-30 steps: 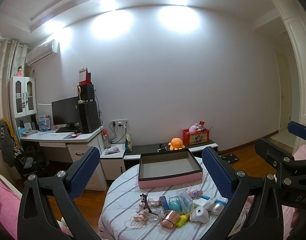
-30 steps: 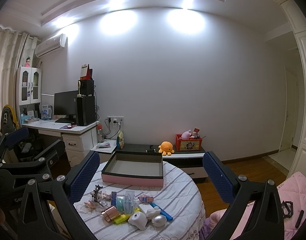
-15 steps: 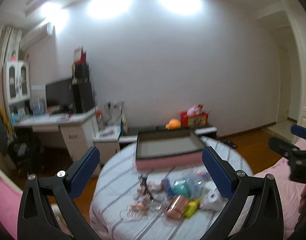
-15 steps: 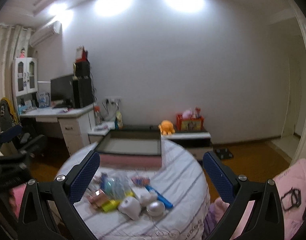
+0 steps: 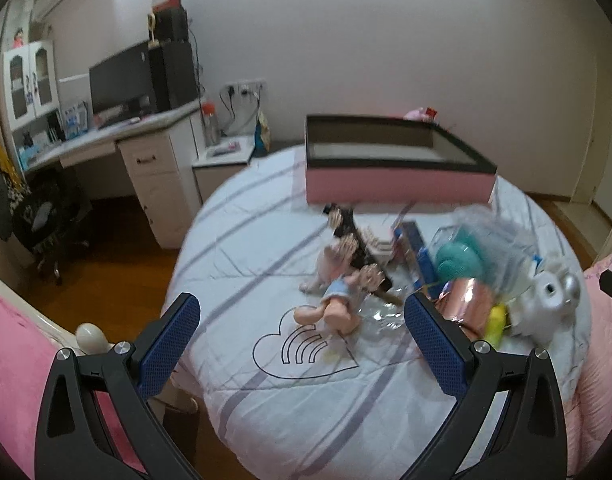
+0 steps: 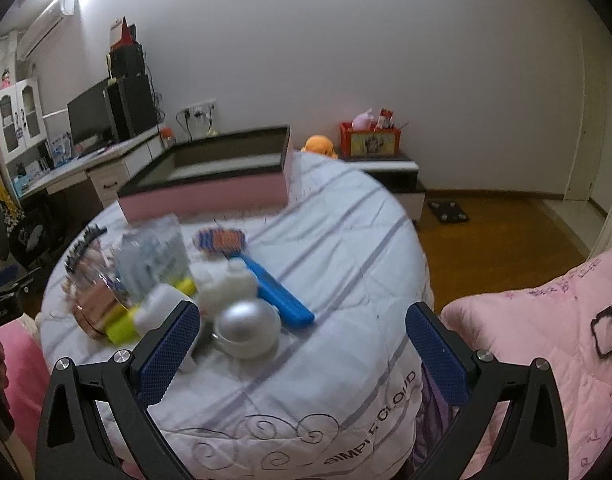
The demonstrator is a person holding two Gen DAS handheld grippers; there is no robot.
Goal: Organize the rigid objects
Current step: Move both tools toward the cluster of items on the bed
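- A round table (image 5: 265, 392) covered with a white, grey-striped cloth fills the middle of both wrist views.
- At its far side sits a shallow rectangular box (image 5: 394, 186) with pink outer walls and a black rim. Its opening faces up, and the part of the inside that shows holds nothing.
- On the cloth just in front of the box lies a blurred cluster of small things.
- Left wrist view: a small doll (image 5: 338, 308) in a pale blue top lies on its side nearest the camera, with a dark, toothed comb-like piece (image 5: 358, 248) just behind it.
- To the doll's right are a copper-coloured cylinder (image 5: 472, 308), a yellow piece (image 5: 494, 322) touching it, and a white and silver toy (image 5: 546, 304).
- A crumpled clear bag (image 5: 474, 240) holds something teal; what it is cannot be told.
- Right wrist view: a blue hairbrush (image 6: 265, 280) lies flat, beside a silver dome-shaped object (image 6: 245, 328) and a white toy (image 6: 225, 284).
- The left gripper (image 5: 301, 344) hovers above the near edge of the table, fingers spread wide, holding nothing.
- The right gripper (image 6: 301, 350) hovers likewise, fingers spread wide and empty, its left finger just in front of the silver dome.
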